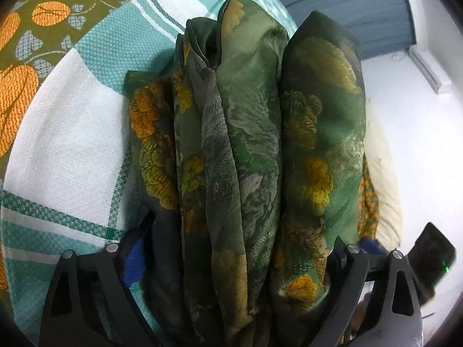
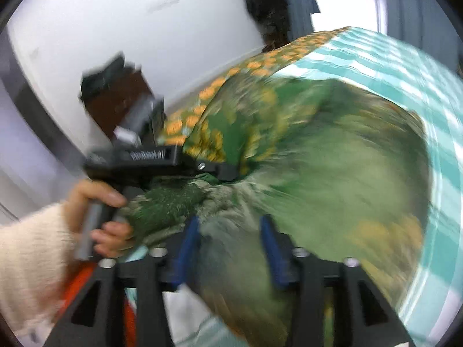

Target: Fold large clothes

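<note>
Cloth: green floral bundle, bunched in folds on the checked sheet.
Left gripper: jaws spread wide around the bundle, grip uncertain.
Right gripper: jaws parted, cloth between; view blurred.
Tip: probably square the folds, then lay the bundle flat.

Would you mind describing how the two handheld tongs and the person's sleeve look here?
Both tongs, left and right, have black triangular cut-out arms with silver pins and blue pads. The sleeve is fuzzy cream knit.
</note>
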The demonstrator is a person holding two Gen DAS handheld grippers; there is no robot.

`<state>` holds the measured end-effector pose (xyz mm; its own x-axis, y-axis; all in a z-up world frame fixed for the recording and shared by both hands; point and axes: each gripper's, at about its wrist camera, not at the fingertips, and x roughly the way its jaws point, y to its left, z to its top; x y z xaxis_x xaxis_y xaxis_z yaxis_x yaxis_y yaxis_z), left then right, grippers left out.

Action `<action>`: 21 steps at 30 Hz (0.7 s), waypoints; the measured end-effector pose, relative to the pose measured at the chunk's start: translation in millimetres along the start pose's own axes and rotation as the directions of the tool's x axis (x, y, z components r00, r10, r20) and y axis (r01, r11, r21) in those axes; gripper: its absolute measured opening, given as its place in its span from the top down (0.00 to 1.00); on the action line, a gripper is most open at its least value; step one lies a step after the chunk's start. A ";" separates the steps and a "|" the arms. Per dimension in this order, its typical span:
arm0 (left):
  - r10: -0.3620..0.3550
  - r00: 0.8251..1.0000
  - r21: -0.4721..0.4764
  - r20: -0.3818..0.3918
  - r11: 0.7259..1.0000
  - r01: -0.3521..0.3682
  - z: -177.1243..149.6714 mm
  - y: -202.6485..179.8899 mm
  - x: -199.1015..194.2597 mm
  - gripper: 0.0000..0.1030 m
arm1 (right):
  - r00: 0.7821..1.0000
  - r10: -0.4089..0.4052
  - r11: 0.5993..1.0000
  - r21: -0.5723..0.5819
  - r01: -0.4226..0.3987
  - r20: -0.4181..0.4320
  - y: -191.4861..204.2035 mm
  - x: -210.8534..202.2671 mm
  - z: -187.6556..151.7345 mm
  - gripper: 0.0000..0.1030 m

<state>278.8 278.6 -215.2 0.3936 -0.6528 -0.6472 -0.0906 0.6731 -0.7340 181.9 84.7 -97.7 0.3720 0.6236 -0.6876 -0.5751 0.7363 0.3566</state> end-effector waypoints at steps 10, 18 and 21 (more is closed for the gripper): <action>0.019 1.000 0.017 -0.002 1.000 -0.019 14.2 -18.6 18.5 0.05 | 0.987 0.155 0.900 0.418 -0.122 -0.046 -128.4 -2.5 -58.5 0.18; 0.027 0.997 0.016 0.074 0.999 -0.028 -10.9 -50.3 6.3 0.41 | 0.996 0.073 0.942 0.331 -0.055 -0.045 -112.4 25.0 -42.8 0.39; -0.009 0.992 0.037 0.127 0.999 0.005 -18.4 -73.1 -11.2 0.46 | 0.998 0.054 0.964 0.261 -0.050 -0.009 -94.4 10.3 -36.1 0.41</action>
<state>264.2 230.4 -158.0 0.5076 -0.6096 -0.6089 -0.0552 0.6822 -0.7290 213.7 12.1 -161.2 0.3339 0.6604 -0.6726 -0.3833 0.7470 0.5432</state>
